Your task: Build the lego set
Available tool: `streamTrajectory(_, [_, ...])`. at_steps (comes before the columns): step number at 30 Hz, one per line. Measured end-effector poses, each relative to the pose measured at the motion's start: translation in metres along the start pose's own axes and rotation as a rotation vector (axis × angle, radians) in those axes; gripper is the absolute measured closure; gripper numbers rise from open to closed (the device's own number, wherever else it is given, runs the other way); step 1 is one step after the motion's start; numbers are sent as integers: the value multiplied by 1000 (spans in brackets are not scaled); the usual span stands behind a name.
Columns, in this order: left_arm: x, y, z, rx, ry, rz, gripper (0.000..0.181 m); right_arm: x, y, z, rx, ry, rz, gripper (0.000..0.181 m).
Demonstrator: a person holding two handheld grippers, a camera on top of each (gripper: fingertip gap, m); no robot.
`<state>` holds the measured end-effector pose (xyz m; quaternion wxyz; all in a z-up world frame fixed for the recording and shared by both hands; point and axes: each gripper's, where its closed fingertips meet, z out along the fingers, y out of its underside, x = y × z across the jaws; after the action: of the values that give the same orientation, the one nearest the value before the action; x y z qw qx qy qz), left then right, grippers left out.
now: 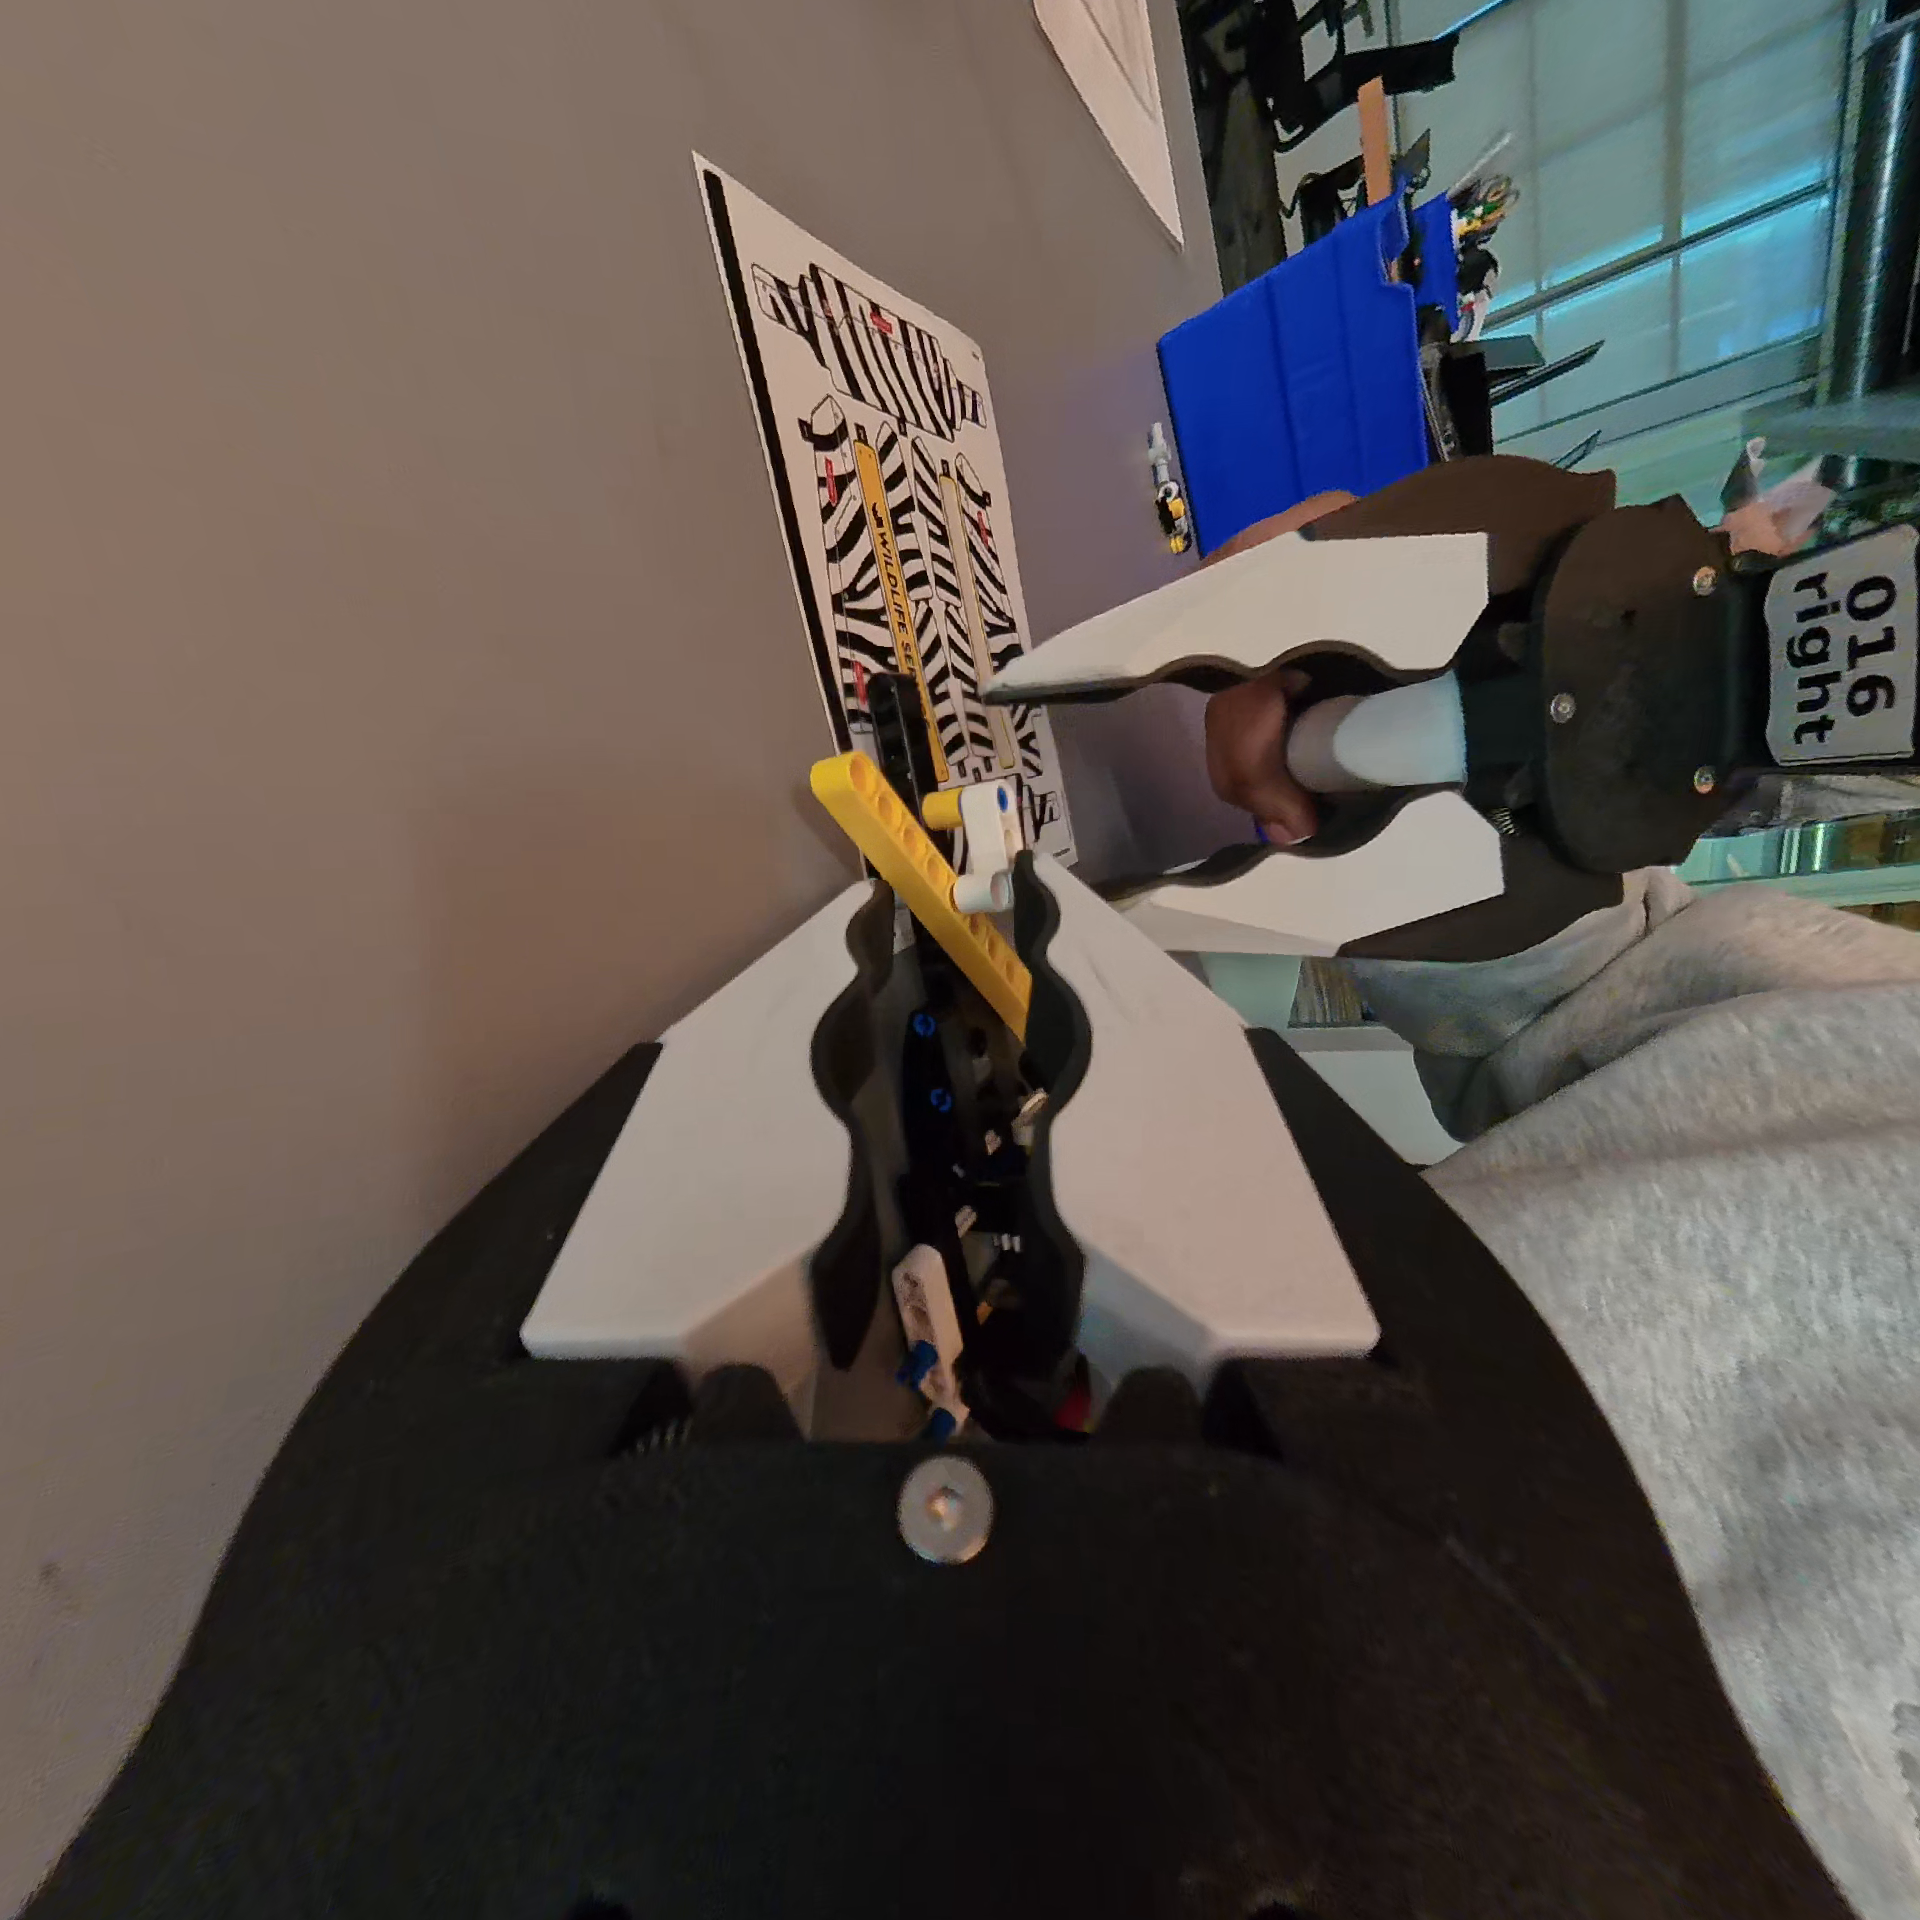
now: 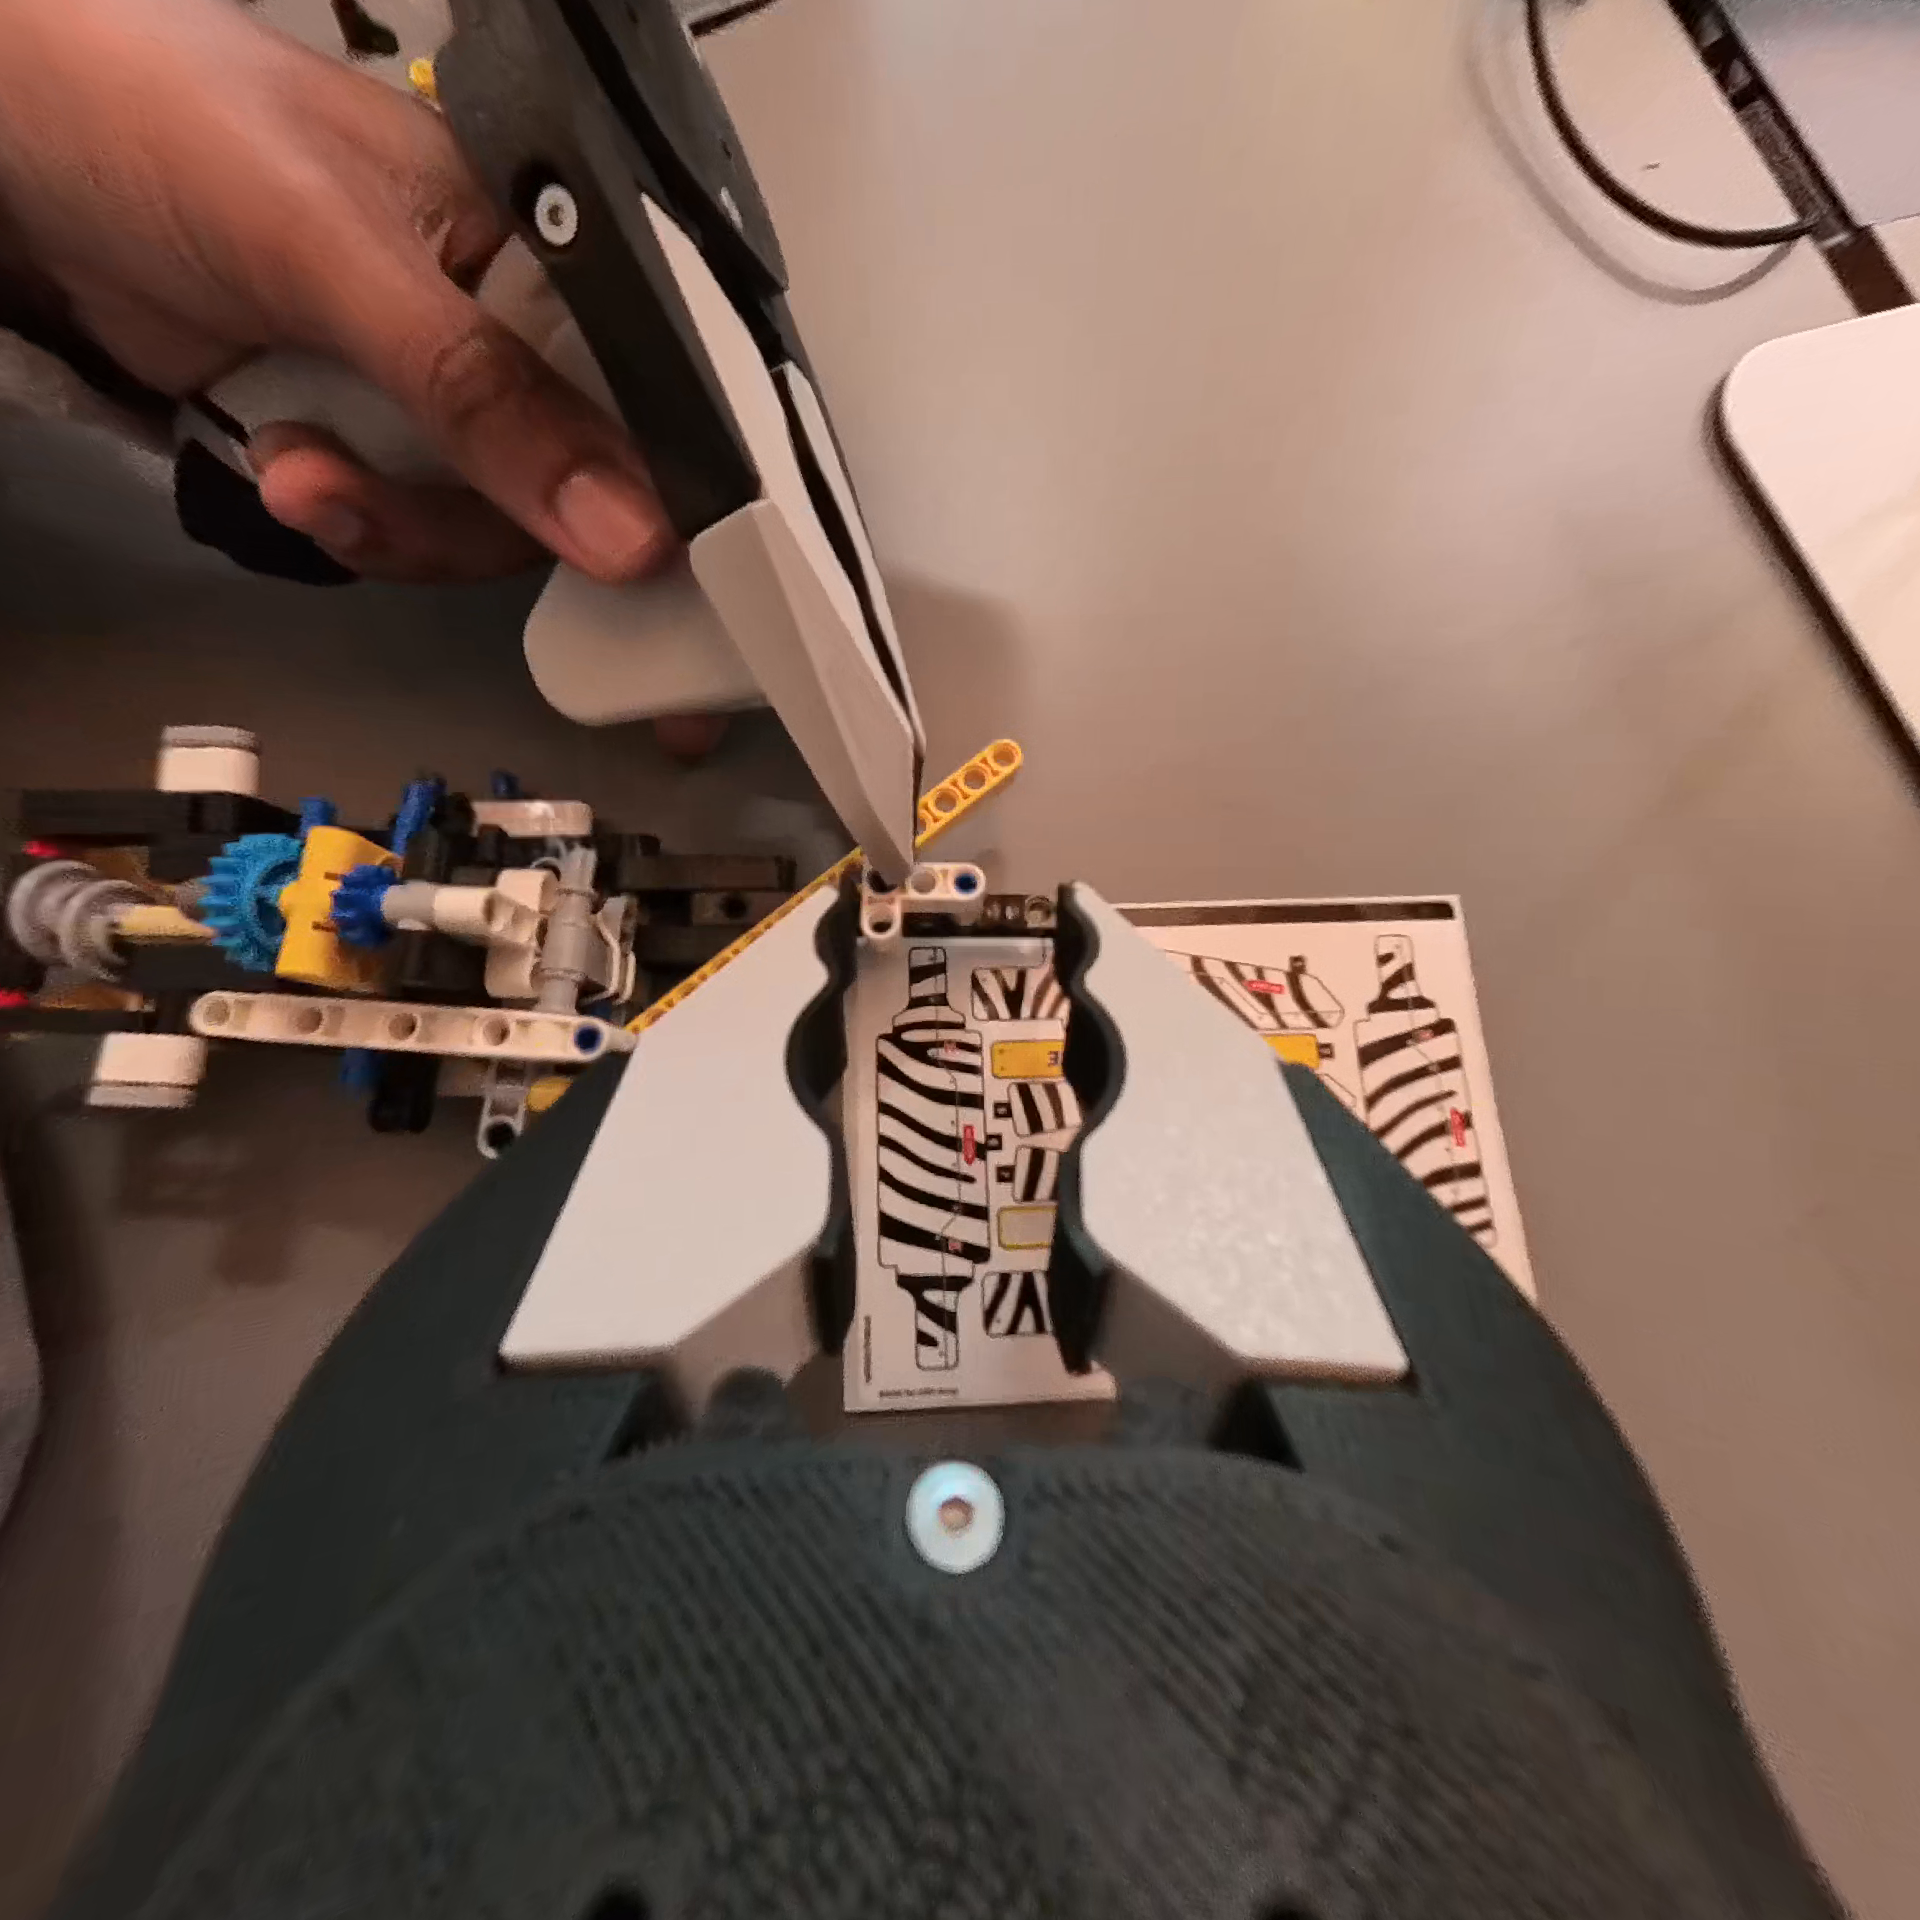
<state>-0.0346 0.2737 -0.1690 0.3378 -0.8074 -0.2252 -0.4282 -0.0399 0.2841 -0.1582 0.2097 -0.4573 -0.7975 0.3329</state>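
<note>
The grey table (image 2: 1299,468) carries a zebra-striped sticker sheet (image 2: 1403,1049) and the half-built lego vehicle (image 2: 343,935), its blue gears and white beams lying left of the right gripper (image 2: 951,914). The step in hand looks like fitting a small piece at the model's front end. The left gripper (image 2: 894,831) comes down from above, its fingers drawn almost together on the long yellow beam (image 1: 914,883), which slants across the model (the left wrist view shows the chassis running back between those fingers). The right gripper's fingers stand fairly wide, holding nothing, tips flanking the white connector (image 2: 920,888) without clear contact. Next, I judge, they must narrow squarely on that connector while the left steadies the beam.
</note>
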Motion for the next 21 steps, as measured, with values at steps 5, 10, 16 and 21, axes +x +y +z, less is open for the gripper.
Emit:
streamTrajectory(5, [-1, -4, -10, 43, -4, -16, 151, -2, -2, -8, 54, -26, 99, 146])
streamTrajectory(10, [-4, -1, -11, 39, 4, -29, 159, -2, -5, -7, 89, -45, 160, 148])
streamTrajectory(16, [-3, -1, -6, 30, -13, -12, 161, -3, 0, 1, 50, -40, 139, 154])
streamTrajectory(21, [-2, 0, -6, 23, 2, -21, 163, -6, 4, 4, 31, -30, 101, 158])
